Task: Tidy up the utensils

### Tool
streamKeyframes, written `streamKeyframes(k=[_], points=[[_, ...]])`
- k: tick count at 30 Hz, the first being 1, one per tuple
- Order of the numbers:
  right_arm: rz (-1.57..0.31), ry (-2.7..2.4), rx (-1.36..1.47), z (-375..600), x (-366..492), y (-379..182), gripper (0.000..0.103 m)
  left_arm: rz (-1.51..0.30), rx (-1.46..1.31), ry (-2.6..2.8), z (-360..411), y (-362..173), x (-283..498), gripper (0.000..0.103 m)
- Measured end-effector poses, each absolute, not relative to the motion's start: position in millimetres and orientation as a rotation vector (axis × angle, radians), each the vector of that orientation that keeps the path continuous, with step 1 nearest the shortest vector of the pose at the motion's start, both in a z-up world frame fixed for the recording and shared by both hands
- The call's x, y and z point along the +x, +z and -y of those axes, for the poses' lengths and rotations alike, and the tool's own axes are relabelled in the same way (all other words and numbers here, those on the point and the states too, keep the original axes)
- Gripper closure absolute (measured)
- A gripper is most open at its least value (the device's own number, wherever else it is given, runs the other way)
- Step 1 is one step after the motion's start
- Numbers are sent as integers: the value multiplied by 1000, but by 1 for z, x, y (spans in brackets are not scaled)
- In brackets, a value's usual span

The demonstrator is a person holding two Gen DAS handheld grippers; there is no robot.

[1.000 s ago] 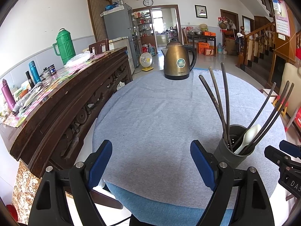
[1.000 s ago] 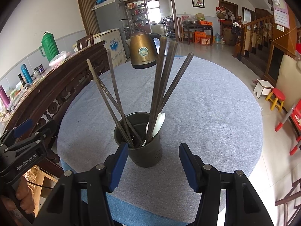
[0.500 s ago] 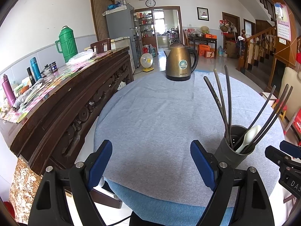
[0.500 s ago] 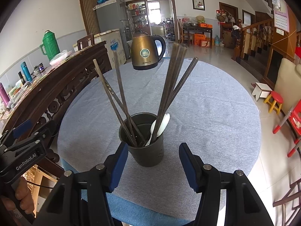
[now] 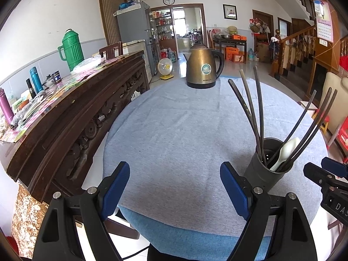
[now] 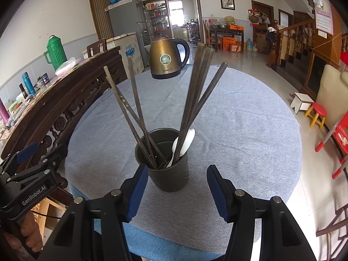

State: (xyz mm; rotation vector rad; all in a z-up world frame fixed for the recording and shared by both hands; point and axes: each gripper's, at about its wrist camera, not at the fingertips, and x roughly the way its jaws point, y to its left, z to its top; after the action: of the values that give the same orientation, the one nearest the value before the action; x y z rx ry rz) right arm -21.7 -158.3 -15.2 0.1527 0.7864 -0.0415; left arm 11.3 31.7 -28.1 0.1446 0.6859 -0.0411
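Note:
A dark round utensil holder [image 6: 171, 176] stands on the grey-blue tablecloth [image 6: 239, 130]. It holds several dark chopsticks [image 6: 193, 100] fanned left and right, plus a white spoon [image 6: 184, 143]. My right gripper [image 6: 177, 174] is open, and the holder sits just ahead of its blue pads without touching them. My left gripper [image 5: 174, 174] is open over bare cloth, with nothing between its fingers. In the left wrist view the holder [image 5: 263, 174] stands just right of the right finger, its spoon [image 5: 287, 150] leaning right. The right gripper [image 5: 326, 174] shows at that view's right edge.
A bronze kettle [image 5: 204, 69] stands at the table's far edge. A carved dark wooden sideboard [image 5: 76, 117] with a green thermos [image 5: 70, 50] and bottles runs along the left. A hand [image 6: 28, 237] holds the left gripper [image 6: 32, 169]. Stools and a staircase lie to the right.
The right wrist view has drifted very slightly, so the holder sits a touch further right. Both grippers keep the same opening and nothing was gripped or released.

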Motion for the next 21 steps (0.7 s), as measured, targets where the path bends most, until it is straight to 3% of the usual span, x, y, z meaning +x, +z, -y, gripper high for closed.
streamKeyframes(k=[21], points=[[-821, -31, 197, 176, -12, -35, 43, -725, 185, -27, -14, -39, 19, 18]])
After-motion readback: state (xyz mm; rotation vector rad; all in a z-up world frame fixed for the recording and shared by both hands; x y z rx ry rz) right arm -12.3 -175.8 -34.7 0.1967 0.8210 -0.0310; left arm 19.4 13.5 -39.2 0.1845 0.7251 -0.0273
